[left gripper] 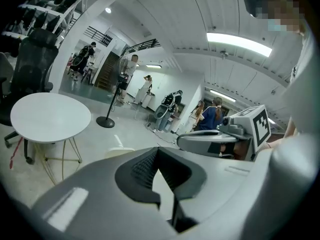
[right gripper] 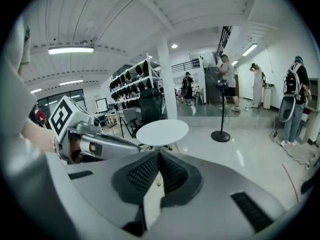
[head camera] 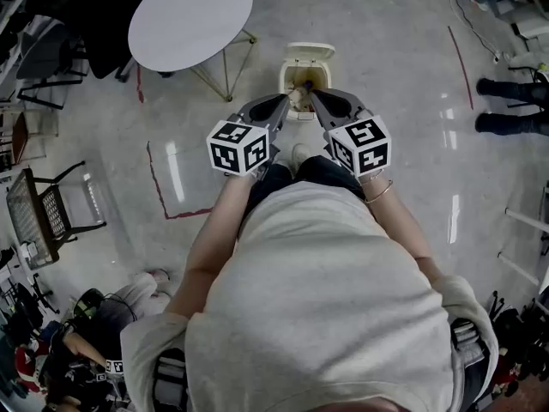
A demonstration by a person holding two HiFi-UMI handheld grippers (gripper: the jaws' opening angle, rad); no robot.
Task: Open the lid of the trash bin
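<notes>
Where the head view looks steeply down, a glossy pale floor carries everything. Black chairs line its left edge, with red tape lines beside them. A round white table stands at the far left. The cream bin sits right of the table, straight ahead of the person's shoes. Its lid is tipped back at the far side, so the mouth shows. The left gripper and right gripper reach out side by side, their tips converging at the bin's near rim; whether they touch it I cannot tell. A bystander's dark legs stand at the floor's right edge.

Only the gripper views show the room: a white ceiling with strip lights, racks, people and a black stand. The left gripper's view shows its jaws pressed together at the tips with nothing between them, and a pale cream top, probably the bin's, just over them. The right gripper's jaws likewise meet tip to tip on nothing, with the table beyond.
</notes>
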